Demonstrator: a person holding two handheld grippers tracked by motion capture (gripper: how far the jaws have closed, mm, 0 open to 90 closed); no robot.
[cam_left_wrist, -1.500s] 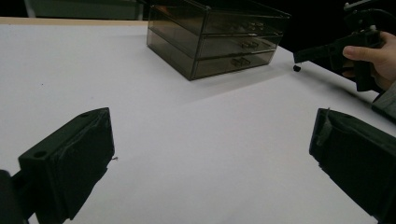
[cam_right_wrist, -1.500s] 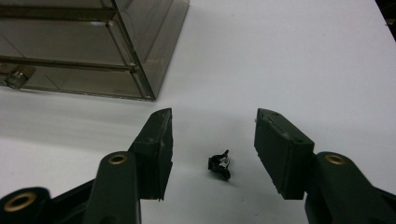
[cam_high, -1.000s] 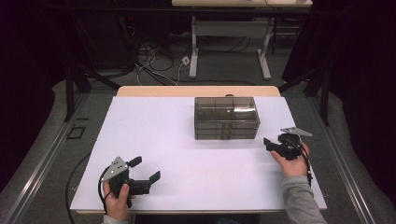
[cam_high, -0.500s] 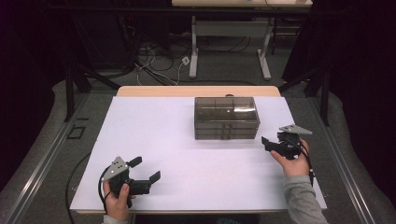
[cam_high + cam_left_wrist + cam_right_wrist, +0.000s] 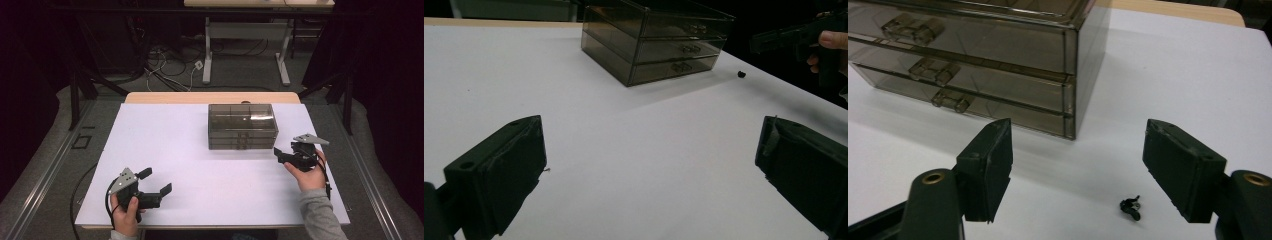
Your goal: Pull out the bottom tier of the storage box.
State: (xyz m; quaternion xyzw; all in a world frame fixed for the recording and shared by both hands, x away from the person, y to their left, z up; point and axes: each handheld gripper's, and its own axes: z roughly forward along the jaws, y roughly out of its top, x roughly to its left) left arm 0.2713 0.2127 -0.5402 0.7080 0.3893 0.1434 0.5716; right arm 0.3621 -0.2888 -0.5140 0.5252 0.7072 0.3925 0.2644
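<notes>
Your left gripper (image 5: 154,183) sat at about 7 o'clock on the table (image 5: 165,130), jaws spread wide with nothing but bare tabletop between them, well apart from the work. Your right gripper (image 5: 280,154) was at about 3 o'clock, its jaws having just been opening, and they stood wide with nothing held. The small black part (image 5: 1130,206) lay loose on the table between them, nearer one jaw and touching neither. Closing from there could have nudged it sideways with that nearer jaw or pinched only its edge, so that it skittered off. Just beyond stood the drawer box (image 5: 242,125), near 12 o'clock of centre, and a jaw drifting forward could have knocked its corner (image 5: 1071,131) and shifted it. The part was too small and dark to make out its shape. The smoked walls hid what the drawers held, and the box's far end was cut off in the right gripper view.
</notes>
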